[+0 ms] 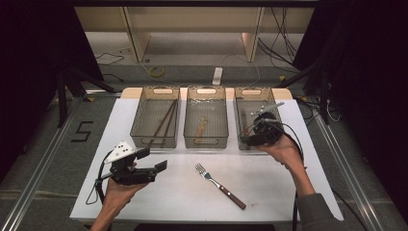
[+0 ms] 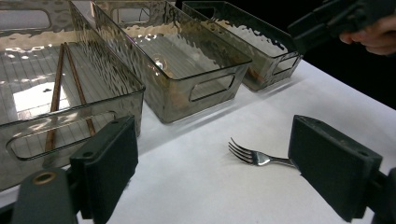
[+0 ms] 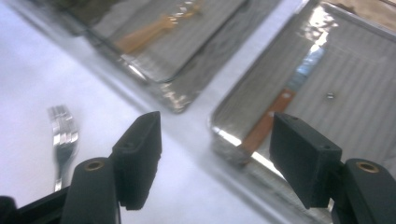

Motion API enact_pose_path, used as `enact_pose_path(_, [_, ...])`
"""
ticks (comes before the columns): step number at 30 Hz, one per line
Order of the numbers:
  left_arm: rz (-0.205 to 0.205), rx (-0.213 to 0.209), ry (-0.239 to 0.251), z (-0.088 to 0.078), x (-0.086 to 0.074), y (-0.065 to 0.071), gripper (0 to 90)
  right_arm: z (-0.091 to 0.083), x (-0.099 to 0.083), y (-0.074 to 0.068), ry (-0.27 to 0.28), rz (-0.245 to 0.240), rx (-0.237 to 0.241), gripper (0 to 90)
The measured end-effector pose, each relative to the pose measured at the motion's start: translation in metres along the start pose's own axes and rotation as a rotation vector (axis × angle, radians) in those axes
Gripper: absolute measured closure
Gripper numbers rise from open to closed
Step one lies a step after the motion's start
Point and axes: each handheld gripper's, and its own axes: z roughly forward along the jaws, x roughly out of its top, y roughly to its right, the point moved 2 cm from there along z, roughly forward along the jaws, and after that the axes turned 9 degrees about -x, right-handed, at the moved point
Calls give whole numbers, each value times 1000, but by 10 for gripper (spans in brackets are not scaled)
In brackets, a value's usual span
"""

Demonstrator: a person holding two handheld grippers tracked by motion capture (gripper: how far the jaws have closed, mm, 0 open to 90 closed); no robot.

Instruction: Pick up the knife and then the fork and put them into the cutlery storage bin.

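Since cutlery is being sorted by kind into the three bins, the right gripper [image 1: 251,136] hangs with jaws wide and empty above the right bin [image 1: 242,113] (a knife [image 3: 274,115] lies inside), while the left gripper [image 2: 212,172], spread wide, faces the fork [image 1: 220,186] on the table [image 1: 144,197].

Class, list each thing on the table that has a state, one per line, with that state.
Left gripper: open, empty.
Right gripper: open, empty, over right bin.
Fork: lying on table.
Left bin: holds chopsticks.
Middle bin: holds wooden-handled utensil.
Right bin: holds wooden-handled knife.
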Motion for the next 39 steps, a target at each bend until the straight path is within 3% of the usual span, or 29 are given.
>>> enact_pose_path(6, [0,2,-1,0,0,0,154,-13,-17,-25,34,-40,34,337])
enact_pose_path(9, [2,2,0,0,0,1,154,-14,-23,-37,14,-92,50,348])
enact_pose_path(19, [11,-1,5,-2,1,2,153,-4,-45,-66,-68,-168,105,316])
enact_pose_path(30, [18,4,-2,-1,0,3,153,-2,-54,-88,-103,-232,126,325])
enact_pose_path(39, [16,10,-2,-1,0,2,154,-4,-61,-96,-123,-244,139,345])
